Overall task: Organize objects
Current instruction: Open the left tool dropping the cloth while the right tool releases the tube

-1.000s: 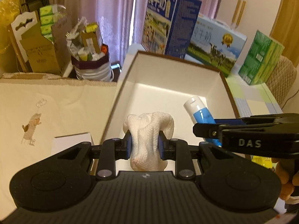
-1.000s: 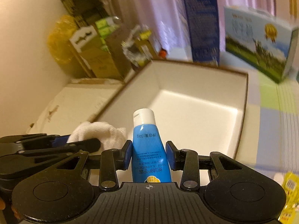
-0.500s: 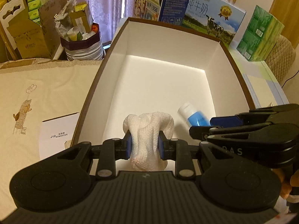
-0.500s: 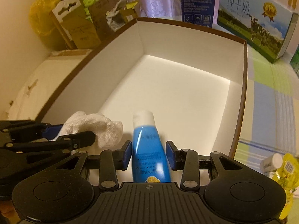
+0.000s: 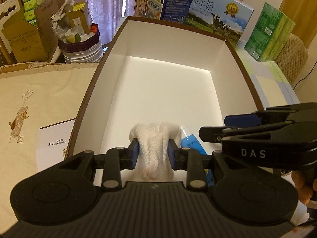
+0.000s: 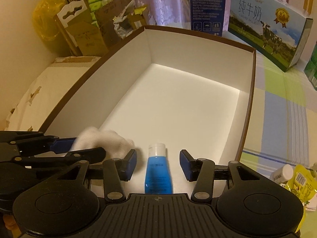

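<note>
A big white box with a brown rim (image 5: 233,47) (image 6: 200,34) fills both views. My left gripper (image 5: 153,151) is shut on a bunched white cloth (image 5: 156,148), held low over the box's near end; the cloth (image 6: 103,140) also shows at the left of the right wrist view. My right gripper (image 6: 158,163) stands open, and the blue tube with a white cap (image 6: 157,168) lies between its spread fingers on the box floor. In the left wrist view the tube (image 5: 191,143) peeks out beside the cloth, under the right gripper (image 5: 237,127).
Milk cartons (image 5: 216,17) (image 6: 265,21) and a green tissue pack (image 5: 267,31) stand behind the box. A white leaflet box (image 5: 54,138) lies on the cream cloth at left. A small white bottle (image 6: 281,173) and yellow packet (image 6: 299,184) lie right of the box. Cardboard clutter (image 5: 23,35) stands far left.
Both grippers have dropped lower into the box. The right gripper has opened and let go of the blue tube, which now lies on the box floor. The left still grips the cloth.
</note>
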`<action>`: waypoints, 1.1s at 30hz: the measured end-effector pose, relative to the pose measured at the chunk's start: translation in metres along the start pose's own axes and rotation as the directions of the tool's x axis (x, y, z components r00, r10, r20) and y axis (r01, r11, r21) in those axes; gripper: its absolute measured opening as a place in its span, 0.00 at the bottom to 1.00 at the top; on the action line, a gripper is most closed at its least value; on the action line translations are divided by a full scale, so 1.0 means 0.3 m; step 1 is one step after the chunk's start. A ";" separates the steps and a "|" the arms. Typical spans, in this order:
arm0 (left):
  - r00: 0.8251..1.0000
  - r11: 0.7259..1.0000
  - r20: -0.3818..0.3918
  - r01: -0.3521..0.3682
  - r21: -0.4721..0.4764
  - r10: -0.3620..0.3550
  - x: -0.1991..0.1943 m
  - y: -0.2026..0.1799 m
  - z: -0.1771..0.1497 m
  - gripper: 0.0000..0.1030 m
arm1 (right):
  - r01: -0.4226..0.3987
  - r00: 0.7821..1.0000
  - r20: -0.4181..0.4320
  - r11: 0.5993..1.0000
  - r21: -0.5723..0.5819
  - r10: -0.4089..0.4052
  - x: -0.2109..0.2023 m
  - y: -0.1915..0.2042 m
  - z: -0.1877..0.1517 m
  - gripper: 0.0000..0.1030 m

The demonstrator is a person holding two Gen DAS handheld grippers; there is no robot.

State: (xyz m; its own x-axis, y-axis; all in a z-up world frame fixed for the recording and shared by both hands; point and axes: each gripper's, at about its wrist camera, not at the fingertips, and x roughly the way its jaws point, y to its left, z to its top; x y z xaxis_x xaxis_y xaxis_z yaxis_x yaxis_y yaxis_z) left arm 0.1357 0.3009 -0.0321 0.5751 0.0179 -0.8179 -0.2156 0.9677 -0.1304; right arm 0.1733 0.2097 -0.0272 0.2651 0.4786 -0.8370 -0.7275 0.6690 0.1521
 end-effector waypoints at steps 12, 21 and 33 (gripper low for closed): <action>0.998 1.000 0.054 -0.030 0.002 0.030 -0.086 0.014 0.005 0.55 | -0.042 0.997 0.057 0.999 -0.010 0.042 -0.100 0.007 -0.025 0.49; 0.996 0.999 0.086 -0.034 -0.006 0.034 -0.157 0.000 -0.010 0.65 | -0.067 0.993 0.094 0.997 -0.025 0.069 -0.183 0.022 -0.079 0.58; 0.992 0.999 0.113 -0.049 -0.012 0.050 -0.243 -0.094 -0.058 0.70 | -0.112 0.983 0.147 0.994 -0.019 0.114 -0.313 -0.018 -0.151 0.61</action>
State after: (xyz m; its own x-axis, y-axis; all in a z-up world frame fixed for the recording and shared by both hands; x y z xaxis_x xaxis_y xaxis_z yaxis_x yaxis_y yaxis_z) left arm 0.0861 0.2678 0.0215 0.6490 0.0950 -0.7549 -0.2532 0.9626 -0.0965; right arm 0.1237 0.1354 0.0268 0.2705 0.6298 -0.7281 -0.7643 0.6004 0.2353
